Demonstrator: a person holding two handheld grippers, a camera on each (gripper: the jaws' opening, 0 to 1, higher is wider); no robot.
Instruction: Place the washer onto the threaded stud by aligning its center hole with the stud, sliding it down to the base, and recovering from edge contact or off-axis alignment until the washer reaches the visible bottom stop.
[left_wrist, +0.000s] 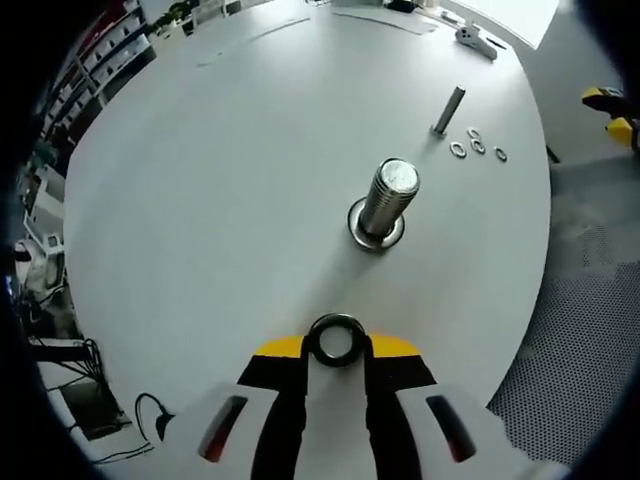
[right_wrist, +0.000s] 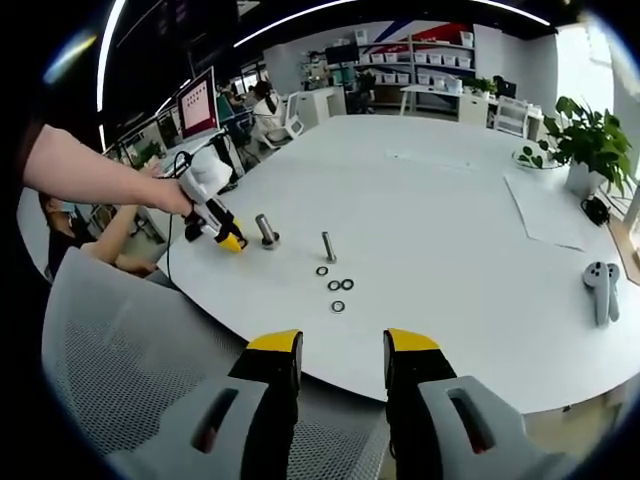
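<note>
Right now my left gripper (left_wrist: 336, 345) is clamped on the washer (left_wrist: 336, 339), a dark, smooth metal ring pinched edge-on between the yellow-tipped jaws, its round hole facing the camera. Straight ahead of it, a little to the right, the threaded stud (left_wrist: 388, 196) stands upright on the pale, matte table (left_wrist: 200, 200); its ribbed silver shaft ends in a flat shiny top and rises from a wide round base. The washer is apart from the stud, not yet over it. Further beyond, a slimmer bolt (left_wrist: 448, 110) stands with several small loose rings (left_wrist: 478, 145) scattered just beside it.

My right gripper (right_wrist: 343, 350) hangs with its jaws apart and nothing between them, off the table's near edge, above a grey mesh chair back (right_wrist: 110, 340). Ahead and to the left of it I see my hand (right_wrist: 165, 190) holding the left gripper close to the stud.
</note>
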